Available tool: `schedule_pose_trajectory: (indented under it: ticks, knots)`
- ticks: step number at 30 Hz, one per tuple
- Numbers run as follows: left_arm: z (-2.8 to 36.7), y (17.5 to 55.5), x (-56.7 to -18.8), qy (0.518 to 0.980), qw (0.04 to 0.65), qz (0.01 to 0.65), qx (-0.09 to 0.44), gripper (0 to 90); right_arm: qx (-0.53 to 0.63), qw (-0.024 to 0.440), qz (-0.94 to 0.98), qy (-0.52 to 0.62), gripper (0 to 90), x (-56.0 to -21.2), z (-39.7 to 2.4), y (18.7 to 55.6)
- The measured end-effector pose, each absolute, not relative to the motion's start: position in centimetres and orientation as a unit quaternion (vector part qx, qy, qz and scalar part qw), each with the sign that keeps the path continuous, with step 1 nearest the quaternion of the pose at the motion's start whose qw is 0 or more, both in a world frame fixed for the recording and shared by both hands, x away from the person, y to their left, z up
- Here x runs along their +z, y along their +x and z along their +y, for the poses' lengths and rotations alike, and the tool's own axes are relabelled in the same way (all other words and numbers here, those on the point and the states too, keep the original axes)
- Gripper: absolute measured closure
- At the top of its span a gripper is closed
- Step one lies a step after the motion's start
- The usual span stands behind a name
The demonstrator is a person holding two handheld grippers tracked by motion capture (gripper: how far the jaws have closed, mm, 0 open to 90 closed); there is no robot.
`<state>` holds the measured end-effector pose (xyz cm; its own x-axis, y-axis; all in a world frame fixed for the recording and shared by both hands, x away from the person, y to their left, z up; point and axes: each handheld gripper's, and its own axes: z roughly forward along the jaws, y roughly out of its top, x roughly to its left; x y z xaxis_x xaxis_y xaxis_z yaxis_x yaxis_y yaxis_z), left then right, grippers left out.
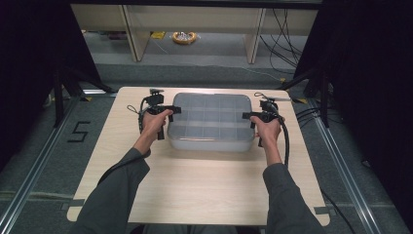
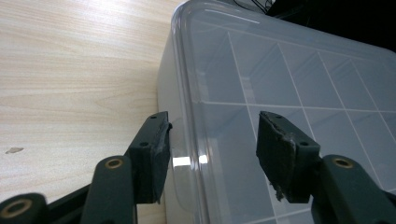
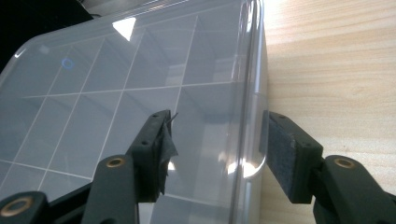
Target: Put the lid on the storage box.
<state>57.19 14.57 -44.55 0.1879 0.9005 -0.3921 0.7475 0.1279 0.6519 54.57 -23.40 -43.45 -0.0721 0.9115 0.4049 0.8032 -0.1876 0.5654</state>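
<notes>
I've got the left gripper [image 1: 171, 110] at the left edge of the clear compartment box [image 1: 212, 119], jaws apart and straddling the lid rim, w/ one pad outside the wall and one over the lid. Box sits mid-table [image 1: 195, 180], toward the far side. Right gripper [image 1: 247, 116] mirrors it at the right edge, jaws apart astride the rim.

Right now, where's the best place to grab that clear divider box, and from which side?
Probably by the two short end rims of the clear divider box, one gripper from each side. It lies flat and wide, and the left gripper and right gripper each straddle an end edge, jaws open, one pad over the lid, one outside the wall.
</notes>
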Motion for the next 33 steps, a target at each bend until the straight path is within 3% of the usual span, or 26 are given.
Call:
schedule_pose_trajectory:
  ticks: [5,7,14,20,21,26,33]
  knots:
    - [14.8,57.1,-44.5,0.649,0.411,0.633,0.094,43.9,0.354,0.068,0.642,0.676,41.7,-43.1,-23.0,54.3]
    - [14.9,57.0,-44.5,0.646,0.413,0.635,0.092,43.7,0.367,0.094,0.663,0.646,43.5,-43.5,-23.8,54.5]
    - [15.6,56.6,-44.0,0.644,0.422,0.633,0.078,42.8,0.377,0.077,0.636,0.669,42.2,-43.0,-23.7,54.2]
    - [16.2,55.9,-43.2,0.652,0.428,0.622,0.071,40.2,0.384,0.088,0.627,0.672,41.4,-42.0,-24.7,53.7]
    - [16.3,55.7,-43.0,0.650,0.429,0.623,0.072,40.2,0.384,0.108,0.642,0.654,41.3,-42.0,-25.2,53.7]
    - [17.2,54.9,-42.3,0.658,0.430,0.614,0.073,40.0,0.399,0.094,0.633,0.657,41.4,-41.6,-25.5,53.0]
    - [18.1,53.2,-41.7,0.667,0.434,0.601,0.073,39.2,0.413,0.125,0.662,0.613,39.9,-41.8,-26.0,52.7]
